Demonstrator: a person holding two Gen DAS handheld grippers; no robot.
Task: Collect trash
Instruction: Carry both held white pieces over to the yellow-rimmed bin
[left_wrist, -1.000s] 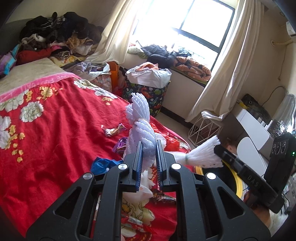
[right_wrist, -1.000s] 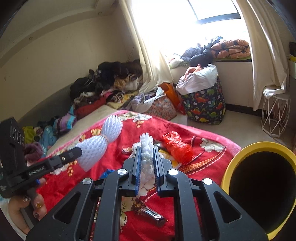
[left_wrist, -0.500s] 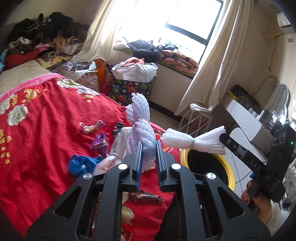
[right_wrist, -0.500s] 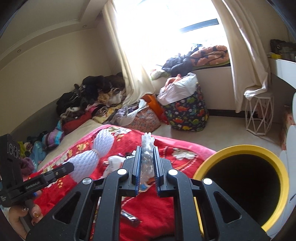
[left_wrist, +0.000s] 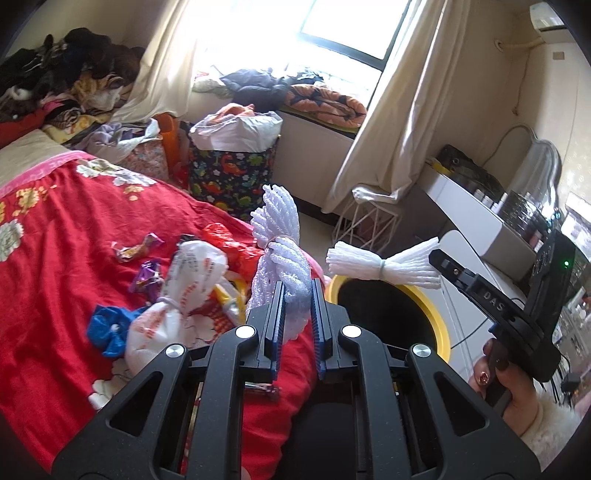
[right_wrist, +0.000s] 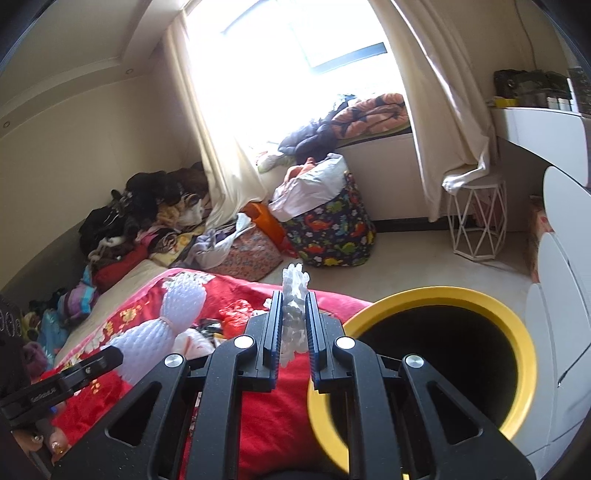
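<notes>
1. I am holding a lavender-white foam mesh sleeve tied at its waist with a band (left_wrist: 280, 254) in my left gripper (left_wrist: 295, 325); its fingers are pinching the lower half of the sleeve, and the upper half is fanning out above the tips.
2. I am holding a second white foam mesh sleeve, also cinched in the middle (left_wrist: 384, 264), in my right gripper (right_wrist: 293, 332); the fingers are pressing on it from both sides, with its ragged end (right_wrist: 293, 291) sticking up past the tips.
3. In the left wrist view the white sleeve is hanging over the far rim of the round black bin with a yellow rim (left_wrist: 439, 325), which is standing just beside the bed edge; in the right wrist view the bin mouth (right_wrist: 517, 332) is lying to the right of the fingers.
4. The red floral blanket (left_wrist: 55, 258) is carrying more litter: a knotted white plastic bag with red print (left_wrist: 177, 295), a crumpled blue wrapper (left_wrist: 107, 328), a purple foil wrapper (left_wrist: 147, 277), an orange-gold candy wrapper (left_wrist: 136, 249) and a crinkled red plastic bag (left_wrist: 229, 243).
5. Beyond the bed, a dark dinosaur-print fabric hamper (right_wrist: 328, 232) is standing on the floor below the window, with a white wire-frame stool (right_wrist: 476, 221) near the curtain.
6. A heap of clothes (right_wrist: 147, 206) is lying at the head of the bed.
</notes>
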